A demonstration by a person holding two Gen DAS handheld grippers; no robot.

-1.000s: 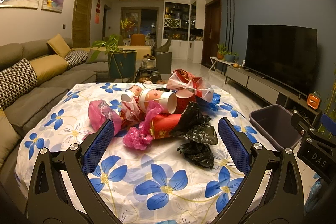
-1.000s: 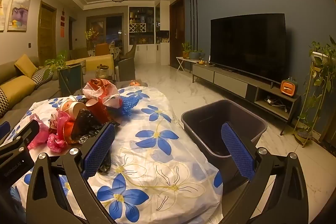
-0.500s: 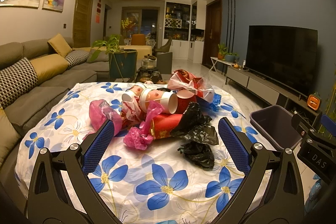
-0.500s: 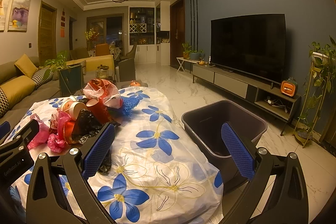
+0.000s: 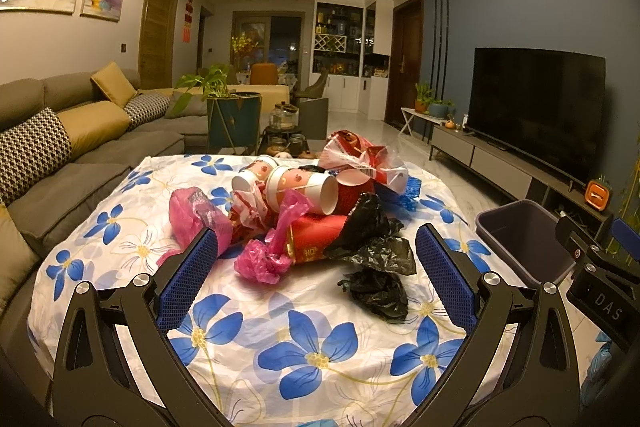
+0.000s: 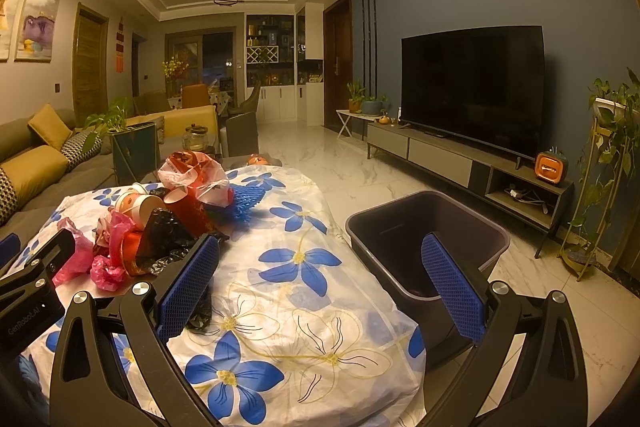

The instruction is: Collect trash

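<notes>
A heap of trash lies on the flower-print tablecloth [image 5: 312, 355]: paper cups [image 5: 304, 187], pink plastic bags [image 5: 264, 259], a red packet [image 5: 316, 241], black plastic bags [image 5: 376, 255] and a clear red-printed bag [image 5: 360, 157]. My left gripper [image 5: 316, 279] stands open just short of the heap, nothing between its fingers. My right gripper [image 6: 320, 279] is open too, over the table's right edge, with the heap [image 6: 160, 223] to its left. A dark grey bin [image 6: 428, 239] stands on the floor right of the table; it is the bin [image 5: 524, 243] at right in the left wrist view.
A grey sofa [image 5: 80, 147] with cushions runs along the left. A TV [image 6: 472, 87] on a low cabinet [image 6: 460, 163] lines the right wall. A planter [image 5: 232, 119] and a small tea table stand beyond the table. A plant stand [image 6: 600, 179] is at the far right.
</notes>
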